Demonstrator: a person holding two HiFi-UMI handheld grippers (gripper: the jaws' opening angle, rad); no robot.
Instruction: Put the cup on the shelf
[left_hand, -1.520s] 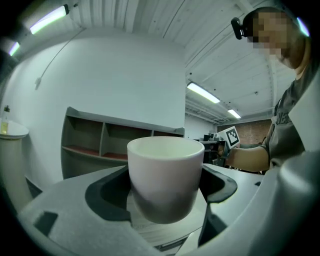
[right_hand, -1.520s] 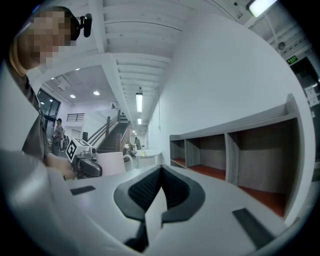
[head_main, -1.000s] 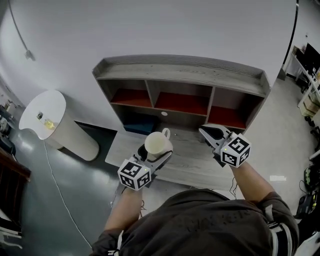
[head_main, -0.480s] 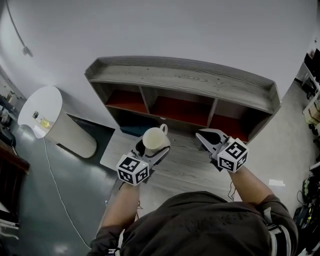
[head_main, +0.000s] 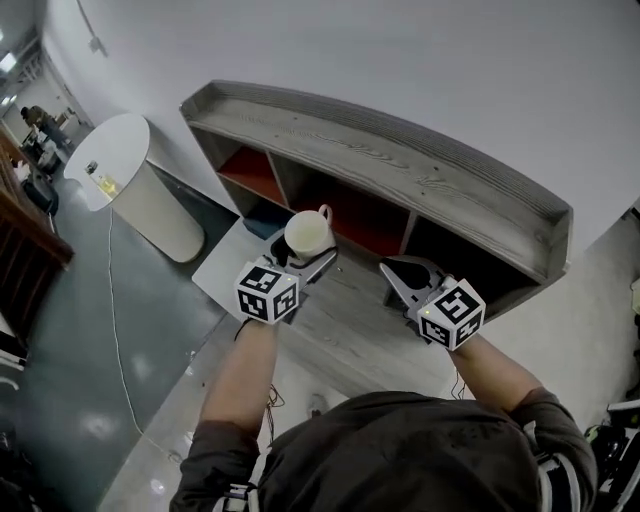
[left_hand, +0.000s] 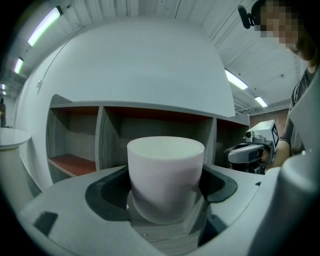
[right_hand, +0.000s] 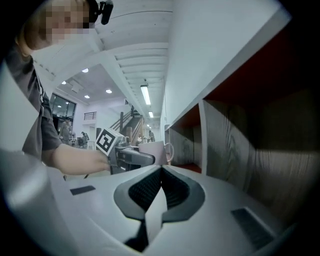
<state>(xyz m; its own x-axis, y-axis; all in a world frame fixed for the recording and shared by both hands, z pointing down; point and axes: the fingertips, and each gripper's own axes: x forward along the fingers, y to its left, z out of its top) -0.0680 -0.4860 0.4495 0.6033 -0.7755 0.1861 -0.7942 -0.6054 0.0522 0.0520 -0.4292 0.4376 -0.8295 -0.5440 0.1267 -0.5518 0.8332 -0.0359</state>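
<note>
Left gripper (left_hand: 165, 196) clamps the white cup (left_hand: 165, 165) upright between its jaws, facing the shelf (left_hand: 150, 107); right gripper (left_hand: 247, 151) off to the side.

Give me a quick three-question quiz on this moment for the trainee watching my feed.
1. Fill in the word: the jaws of the right gripper are ____, with nothing between them.
2. Which one holds the cup? A. the left gripper B. the right gripper C. neither of them
3. True or false: the cup already stands inside a compartment of the shelf.

Key: 1. shut. 2. A; its jaws clamp the cup upright. 3. False; the cup is held in front of the shelf, not inside a compartment.
</note>
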